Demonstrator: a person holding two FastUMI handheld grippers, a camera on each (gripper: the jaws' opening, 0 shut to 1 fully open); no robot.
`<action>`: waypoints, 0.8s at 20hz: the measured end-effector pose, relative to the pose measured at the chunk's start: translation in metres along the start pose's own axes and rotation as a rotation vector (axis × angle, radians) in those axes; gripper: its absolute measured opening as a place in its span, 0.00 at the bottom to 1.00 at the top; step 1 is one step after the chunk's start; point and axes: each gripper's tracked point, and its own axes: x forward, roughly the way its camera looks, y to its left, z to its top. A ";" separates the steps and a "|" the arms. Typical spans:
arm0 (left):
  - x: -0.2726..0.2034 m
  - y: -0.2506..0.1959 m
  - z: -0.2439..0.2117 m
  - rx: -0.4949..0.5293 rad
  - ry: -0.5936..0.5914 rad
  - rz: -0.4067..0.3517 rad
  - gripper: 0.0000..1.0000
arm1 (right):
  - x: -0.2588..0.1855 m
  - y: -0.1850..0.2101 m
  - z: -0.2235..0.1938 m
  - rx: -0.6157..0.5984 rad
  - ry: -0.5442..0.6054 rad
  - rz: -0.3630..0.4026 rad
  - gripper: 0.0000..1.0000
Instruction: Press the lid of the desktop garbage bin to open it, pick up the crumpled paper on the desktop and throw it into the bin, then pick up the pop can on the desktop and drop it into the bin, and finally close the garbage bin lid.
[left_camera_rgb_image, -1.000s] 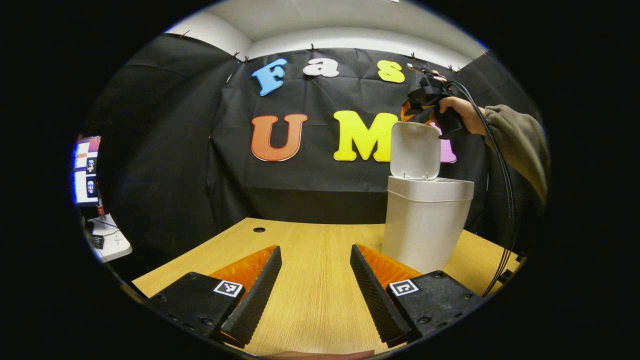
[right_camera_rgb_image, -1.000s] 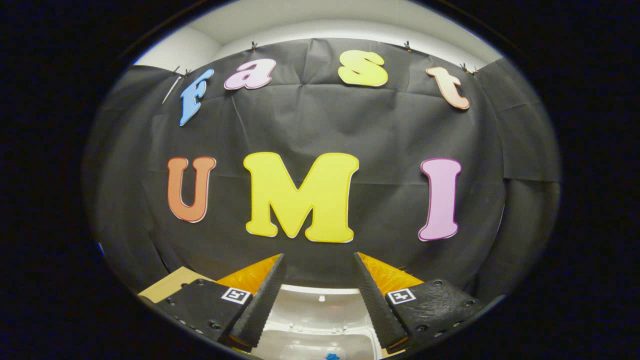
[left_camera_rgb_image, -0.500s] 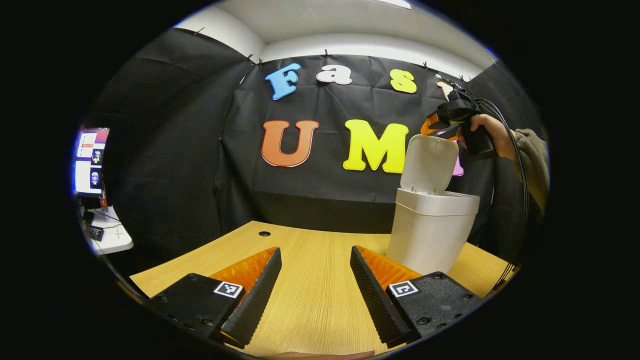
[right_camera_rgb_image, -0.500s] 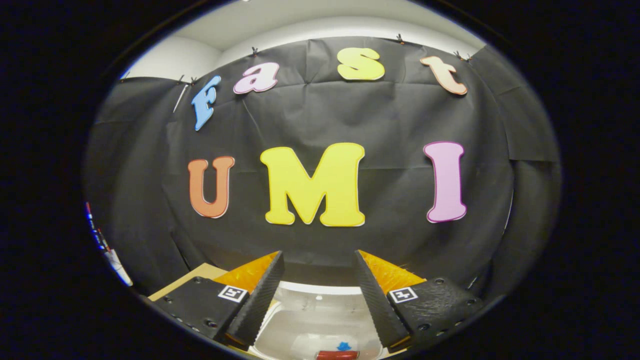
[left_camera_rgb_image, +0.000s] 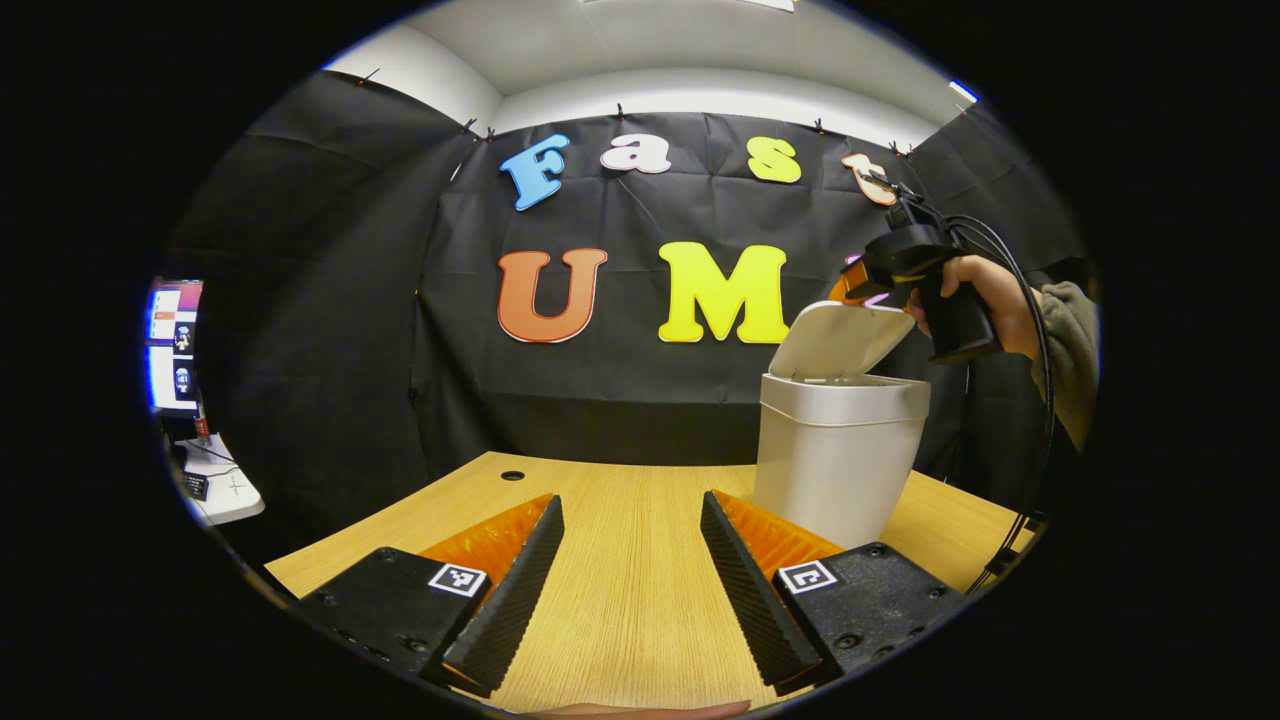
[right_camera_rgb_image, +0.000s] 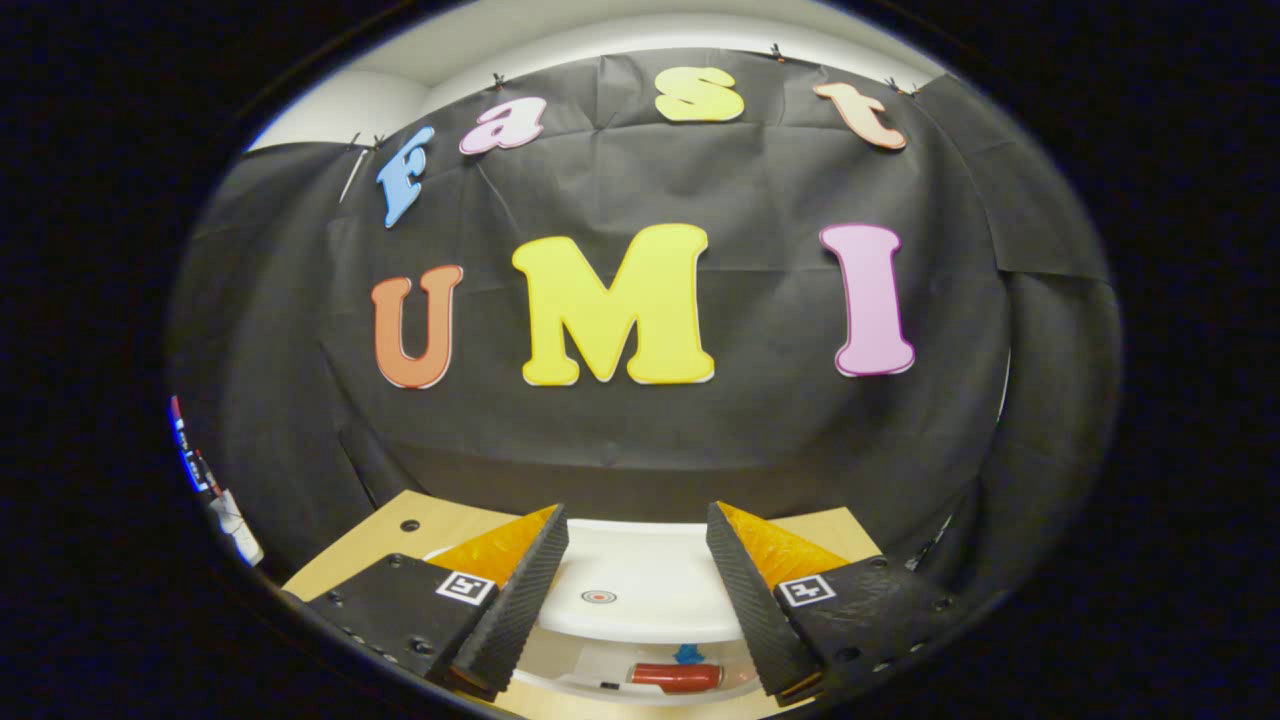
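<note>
The white desktop bin (left_camera_rgb_image: 838, 470) stands on the wooden table (left_camera_rgb_image: 620, 600) to the right. Its lid (left_camera_rgb_image: 835, 340) is tilted about halfway down over the mouth. My right gripper (left_camera_rgb_image: 848, 290), held by a hand, hovers at the lid's raised edge with its fingers open. In the right gripper view, the right gripper (right_camera_rgb_image: 637, 512) spreads open above the lid (right_camera_rgb_image: 640, 590), which has a small ringed dot on top. Under the lid the red pop can (right_camera_rgb_image: 680, 677) lies inside the bin. My left gripper (left_camera_rgb_image: 632, 500) is open and empty, low over the table in front of the bin.
A round cable hole (left_camera_rgb_image: 512, 476) sits at the table's far edge. A monitor (left_camera_rgb_image: 175, 345) and a white side desk (left_camera_rgb_image: 222, 485) are off to the left. A black cable (left_camera_rgb_image: 1040, 400) hangs from the right gripper beside a sleeve (left_camera_rgb_image: 1070, 340).
The lid has swung from upright to about half lowered. The right gripper has come down and forward over it. The left gripper stays low and open.
</note>
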 end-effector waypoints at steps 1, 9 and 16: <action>-0.001 -0.001 0.002 0.012 -0.009 0.003 0.90 | -0.001 -0.002 -0.008 0.018 0.012 0.006 0.87; 0.001 -0.011 -0.001 0.034 -0.002 -0.008 0.90 | -0.004 -0.003 -0.051 -0.017 0.050 0.014 0.84; 0.005 -0.016 -0.007 0.044 0.010 -0.017 0.90 | -0.017 -0.004 -0.070 -0.059 0.023 -0.019 0.84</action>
